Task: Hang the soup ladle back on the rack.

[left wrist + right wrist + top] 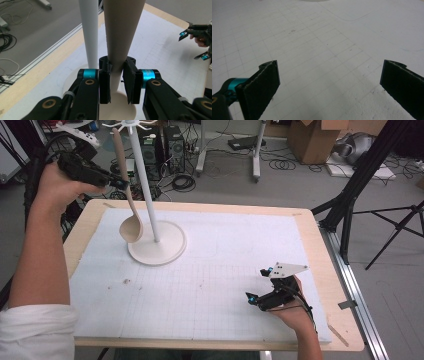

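While jaws clamp ladle (131, 215), stand pole (146, 185) just beside

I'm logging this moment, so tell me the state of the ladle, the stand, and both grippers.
Ladle: off the table, handle clamped, bowl down beside the pole.
Stand: upright on the white mat.
Left gripper: shut on the ladle handle.
Right gripper: open, holding nothing, low over the mat.

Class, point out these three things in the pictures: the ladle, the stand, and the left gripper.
ladle (131, 228), high view, on its bowl.
stand (165, 247), high view, on its round base.
left gripper (117, 78), left gripper view, between the fingertips clamping the handle.
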The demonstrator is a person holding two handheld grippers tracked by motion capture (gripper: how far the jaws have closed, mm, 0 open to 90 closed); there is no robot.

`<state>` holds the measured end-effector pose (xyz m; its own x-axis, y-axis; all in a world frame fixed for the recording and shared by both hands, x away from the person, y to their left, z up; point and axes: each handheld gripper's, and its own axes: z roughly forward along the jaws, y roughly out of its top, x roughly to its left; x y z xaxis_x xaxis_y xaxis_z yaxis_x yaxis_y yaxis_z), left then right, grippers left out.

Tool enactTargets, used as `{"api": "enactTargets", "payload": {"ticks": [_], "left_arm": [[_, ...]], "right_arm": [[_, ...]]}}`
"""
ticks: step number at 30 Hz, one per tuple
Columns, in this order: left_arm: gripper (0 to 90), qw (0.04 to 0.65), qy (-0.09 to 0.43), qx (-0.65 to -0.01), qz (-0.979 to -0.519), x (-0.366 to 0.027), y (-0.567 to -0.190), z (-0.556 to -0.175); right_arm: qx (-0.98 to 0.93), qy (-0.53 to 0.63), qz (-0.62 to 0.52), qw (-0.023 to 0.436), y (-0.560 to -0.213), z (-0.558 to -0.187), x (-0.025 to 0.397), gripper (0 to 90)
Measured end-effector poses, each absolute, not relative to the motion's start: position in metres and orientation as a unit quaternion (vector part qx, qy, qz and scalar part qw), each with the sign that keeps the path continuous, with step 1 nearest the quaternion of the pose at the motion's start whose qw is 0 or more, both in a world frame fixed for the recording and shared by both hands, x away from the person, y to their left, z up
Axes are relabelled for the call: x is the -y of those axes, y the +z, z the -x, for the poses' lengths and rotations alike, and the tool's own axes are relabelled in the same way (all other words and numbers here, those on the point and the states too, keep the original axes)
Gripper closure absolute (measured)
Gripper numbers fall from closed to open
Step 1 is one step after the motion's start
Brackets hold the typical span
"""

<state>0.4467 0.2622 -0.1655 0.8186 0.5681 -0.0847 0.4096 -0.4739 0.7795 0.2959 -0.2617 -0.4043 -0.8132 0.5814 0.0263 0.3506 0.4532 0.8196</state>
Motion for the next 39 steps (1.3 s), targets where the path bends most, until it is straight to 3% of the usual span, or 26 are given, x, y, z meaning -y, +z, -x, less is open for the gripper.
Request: {"api": "enactTargets", "payload": {"ticks": [8, 27, 39], "left_arm": [[72.9, 0.432, 0.093, -0.284, -0.851, -0.268, -0.167, -0.442], [41.8, 0.456, 0.075, -0.23, -0.856, -0.271, -0.18, -0.402], [33.0, 0.469, 0.045, -0.178, -0.864, -0.259, -0.202, -0.375]], "right_arm": [[-0.842, 0.445, -0.277, 0.129, -0.404, -0.295, 0.262, 1.4], [-0.844, 0.444, -0.27, 0.13, -0.403, -0.294, 0.258, 1.4], [-0.845, 0.443, -0.271, 0.13, -0.403, -0.294, 0.258, 1.4]]}}
